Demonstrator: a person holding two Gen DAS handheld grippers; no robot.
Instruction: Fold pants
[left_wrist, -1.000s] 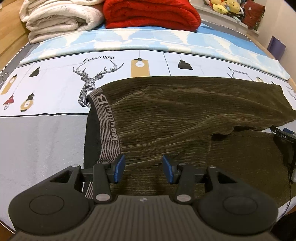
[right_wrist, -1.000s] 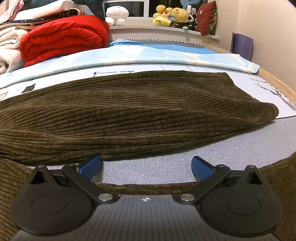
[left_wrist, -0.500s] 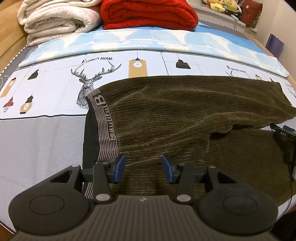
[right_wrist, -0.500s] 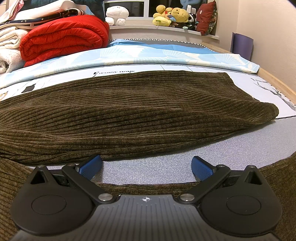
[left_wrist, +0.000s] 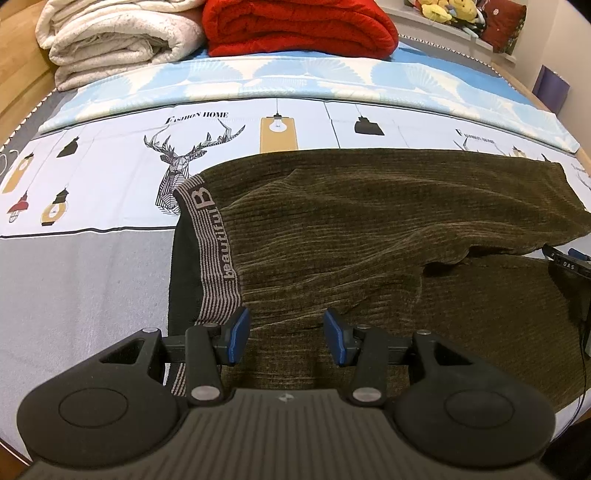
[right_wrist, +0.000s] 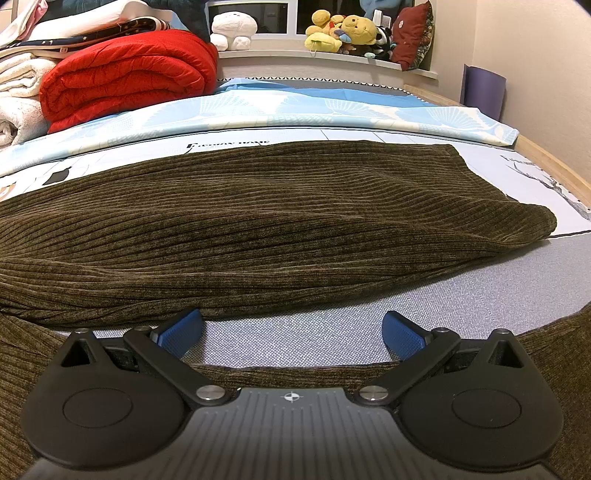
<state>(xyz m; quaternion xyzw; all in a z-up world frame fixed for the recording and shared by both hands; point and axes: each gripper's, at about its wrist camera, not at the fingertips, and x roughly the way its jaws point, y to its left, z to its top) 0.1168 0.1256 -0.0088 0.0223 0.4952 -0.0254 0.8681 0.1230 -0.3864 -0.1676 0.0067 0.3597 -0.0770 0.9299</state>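
Olive corduroy pants lie spread on the bed, waistband with "beautiful" lettering at the left, two legs running right. My left gripper is open and empty, just above the near part of the pants beside the waistband. My right gripper is wide open and empty, low over the grey sheet in the gap between the far leg and the near leg. The right gripper's black body shows at the right edge of the left wrist view.
The bed has a printed sheet with a deer and a blue sheet behind. A red quilt and white blanket are stacked at the far side. Plush toys sit on a sill; a wall is at the right.
The left gripper has drawn back and risen slightly, so the pants sit a little lower and farther in its view. The right gripper has not moved.
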